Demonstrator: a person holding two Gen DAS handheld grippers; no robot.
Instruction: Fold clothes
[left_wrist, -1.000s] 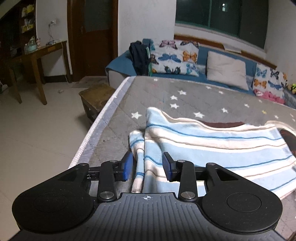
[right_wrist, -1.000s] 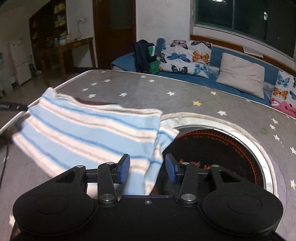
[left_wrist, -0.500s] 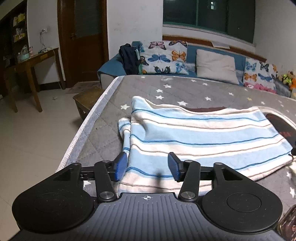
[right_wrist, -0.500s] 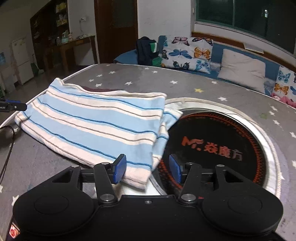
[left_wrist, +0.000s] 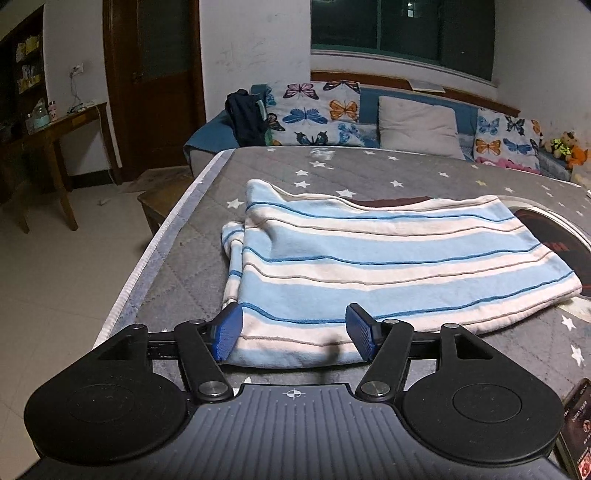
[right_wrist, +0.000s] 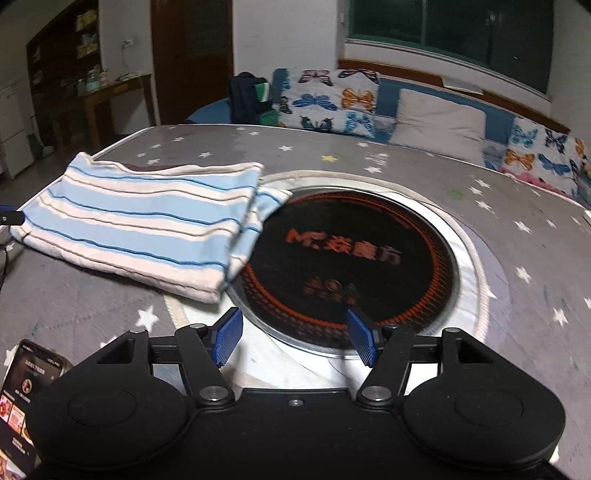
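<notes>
Now the folded striped cloth (left_wrist: 388, 266) lies released near the surface's left edge; both tools, left tool (left_wrist: 293, 334) and right tool (right_wrist: 293, 338), just widened and empty, are best drawn back without snagging it.

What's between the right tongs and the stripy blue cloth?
Right wrist view: just grey starry mat between the open right tongs and the folded blue-and-white striped cloth.

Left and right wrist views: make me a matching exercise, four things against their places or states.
Things:
1. striped blue-and-white folded garment
2. black round disc with orange lettering
3. smartphone with lit screen
4. plain beige pillow

Places or states:
A. propped on the blue sofa
B. set in the star-patterned grey cover
C. lower left corner of the right wrist view
D. lying flat, one end overlapping the disc

Pairs: 1-D, 2-B, 3-C, 4-A
</notes>
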